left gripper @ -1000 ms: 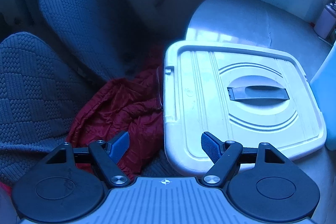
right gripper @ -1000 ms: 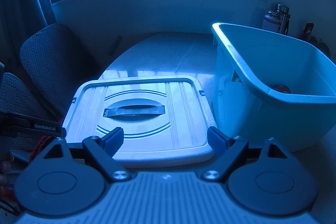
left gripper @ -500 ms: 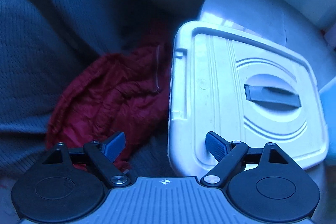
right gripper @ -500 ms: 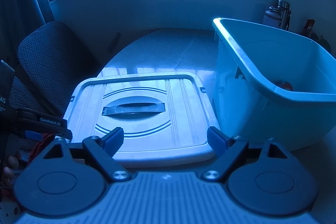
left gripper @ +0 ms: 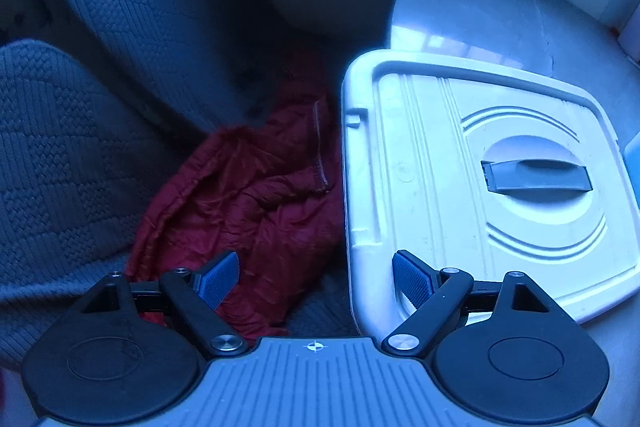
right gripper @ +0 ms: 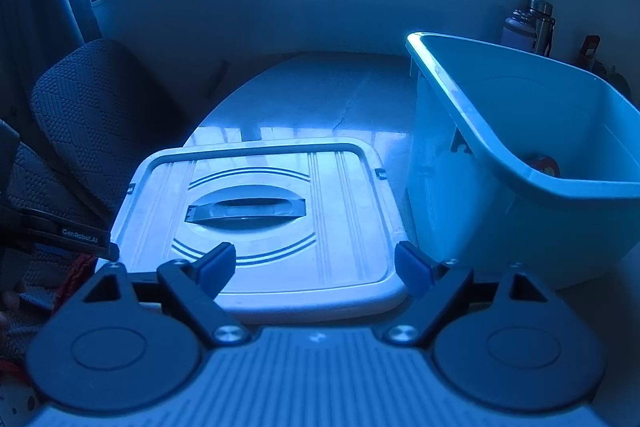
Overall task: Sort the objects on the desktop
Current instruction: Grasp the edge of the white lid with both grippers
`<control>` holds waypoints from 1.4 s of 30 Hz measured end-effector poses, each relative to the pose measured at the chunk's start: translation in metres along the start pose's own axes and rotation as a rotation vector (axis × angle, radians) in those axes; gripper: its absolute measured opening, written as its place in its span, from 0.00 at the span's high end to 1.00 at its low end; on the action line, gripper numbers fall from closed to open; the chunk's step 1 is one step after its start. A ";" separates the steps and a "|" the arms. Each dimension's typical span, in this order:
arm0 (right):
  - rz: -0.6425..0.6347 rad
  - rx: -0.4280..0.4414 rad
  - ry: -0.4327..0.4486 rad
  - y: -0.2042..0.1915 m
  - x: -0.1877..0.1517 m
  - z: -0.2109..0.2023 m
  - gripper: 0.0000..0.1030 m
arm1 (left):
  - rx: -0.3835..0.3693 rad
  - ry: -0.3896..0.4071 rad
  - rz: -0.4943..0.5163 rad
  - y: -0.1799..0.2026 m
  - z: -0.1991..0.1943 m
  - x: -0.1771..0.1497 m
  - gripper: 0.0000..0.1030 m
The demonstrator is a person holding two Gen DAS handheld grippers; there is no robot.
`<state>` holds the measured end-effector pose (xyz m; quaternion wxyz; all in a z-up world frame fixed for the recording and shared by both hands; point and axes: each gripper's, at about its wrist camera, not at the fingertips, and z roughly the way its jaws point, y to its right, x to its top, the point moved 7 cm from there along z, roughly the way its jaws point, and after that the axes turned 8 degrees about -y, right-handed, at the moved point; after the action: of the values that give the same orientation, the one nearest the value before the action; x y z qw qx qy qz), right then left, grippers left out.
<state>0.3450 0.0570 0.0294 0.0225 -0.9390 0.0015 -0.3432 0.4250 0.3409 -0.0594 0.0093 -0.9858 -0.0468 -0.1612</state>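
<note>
At the lower middle of both wrist views we hold the left claw (left gripper: 316,277) and right claw (right gripper: 314,269) wide open and empty, the left having just opened, nearer the white lid (left gripper: 480,187) lying flat on the table (right gripper: 320,95), its left edge between the left claw's pads.

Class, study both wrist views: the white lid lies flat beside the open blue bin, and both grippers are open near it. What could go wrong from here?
1. The white lid juts past the table edge on the chair side; a nudge from the open left gripper might tip it onto the red cloth.
2. The right gripper is also open, gripping nothing; pushing the lid sideways could knock it against the blue bin.
</note>
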 end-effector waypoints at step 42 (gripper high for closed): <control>0.047 0.010 -0.057 -0.001 -0.012 0.010 0.16 | -0.811 -0.094 -0.648 -0.071 0.055 -0.009 0.60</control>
<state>0.3419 0.0591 0.0138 0.0354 -0.9480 0.0214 -0.3156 0.4274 0.4127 -0.1140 -0.4258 -0.8513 -0.2837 -0.1165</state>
